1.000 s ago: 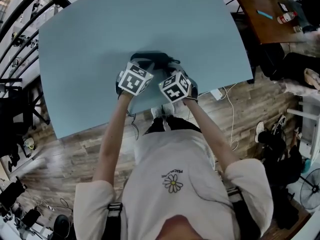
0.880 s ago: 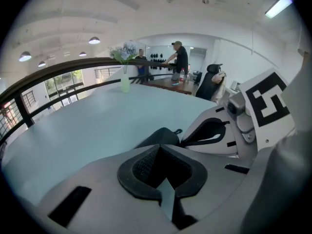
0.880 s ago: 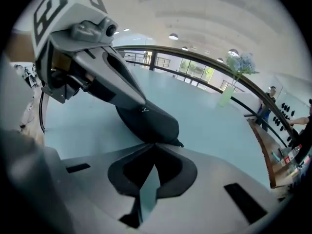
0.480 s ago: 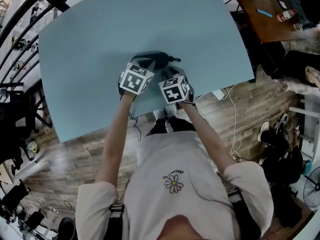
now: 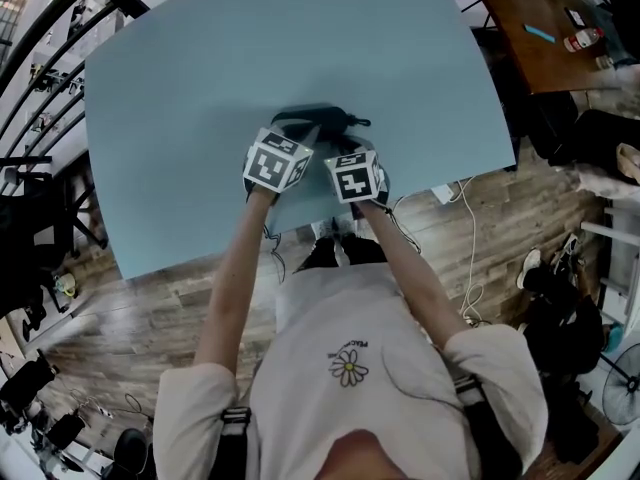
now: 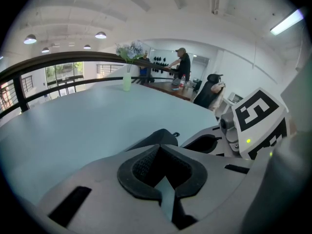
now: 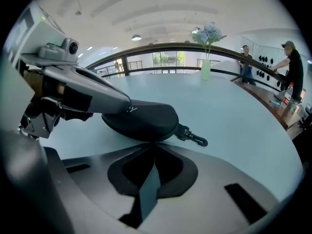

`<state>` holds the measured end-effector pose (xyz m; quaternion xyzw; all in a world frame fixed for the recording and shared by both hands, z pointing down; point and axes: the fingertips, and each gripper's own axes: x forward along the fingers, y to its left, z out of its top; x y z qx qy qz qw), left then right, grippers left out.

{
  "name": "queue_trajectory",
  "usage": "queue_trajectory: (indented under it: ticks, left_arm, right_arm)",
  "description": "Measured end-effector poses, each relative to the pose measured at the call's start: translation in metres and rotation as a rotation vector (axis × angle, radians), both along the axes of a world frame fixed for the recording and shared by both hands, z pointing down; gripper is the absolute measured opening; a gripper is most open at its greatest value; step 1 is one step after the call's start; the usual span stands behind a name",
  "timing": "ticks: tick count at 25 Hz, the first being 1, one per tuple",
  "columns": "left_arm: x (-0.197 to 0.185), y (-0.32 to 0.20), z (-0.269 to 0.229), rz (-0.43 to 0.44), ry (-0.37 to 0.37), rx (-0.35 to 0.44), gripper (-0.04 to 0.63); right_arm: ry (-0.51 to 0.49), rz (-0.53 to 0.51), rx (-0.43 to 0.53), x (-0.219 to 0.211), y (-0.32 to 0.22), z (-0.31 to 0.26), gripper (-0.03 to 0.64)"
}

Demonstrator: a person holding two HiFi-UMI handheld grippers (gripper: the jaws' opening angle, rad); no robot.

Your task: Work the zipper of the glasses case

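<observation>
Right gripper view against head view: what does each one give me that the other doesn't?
Only the right gripper view: the domed side of the glasses case, with the left gripper over its left end. Only the head view: the person's arms and the wooden floor. Both: the case on the blue table, and the green vase.

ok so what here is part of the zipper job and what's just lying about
Job: glasses case; left gripper, shut, tips at the case; right gripper, jaws closing at its near edge, nothing visible between.
Lying about: vase of flowers; bottle on far table.
</observation>
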<state>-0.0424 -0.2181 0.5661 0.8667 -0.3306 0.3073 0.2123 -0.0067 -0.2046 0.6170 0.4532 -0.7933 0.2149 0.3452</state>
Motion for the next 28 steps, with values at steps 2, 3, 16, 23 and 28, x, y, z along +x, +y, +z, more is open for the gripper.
queue_trajectory:
  ticks: [2,3,16,23,28]
  left_arm:
    - [-0.002,0.001,-0.003,0.03,-0.021,0.02,0.014]
    - [-0.006,-0.001,-0.007,0.04,-0.046,0.057,0.014]
    - [-0.05,0.009,0.021,0.356,-0.279,0.088,0.298]
    - [-0.053,0.003,0.027,0.312,-0.354,0.078,0.273]
    - [-0.051,0.004,0.029,0.294,-0.383,0.053,0.273]
  right_arm:
    - [0.04,-0.055,0.015,-0.002,0.001,-0.001,0.011]
    - [0.068,-0.087,0.029,-0.002,0.001,-0.002,0.009]
    - [0.222,-0.321,0.085,0.013,-0.011,-0.004,0.009]
    - [0.2,-0.349,0.063,0.0,-0.003,-0.006,0.009]
    - [0.167,-0.427,0.067,-0.045,0.018,-0.007,0.008]
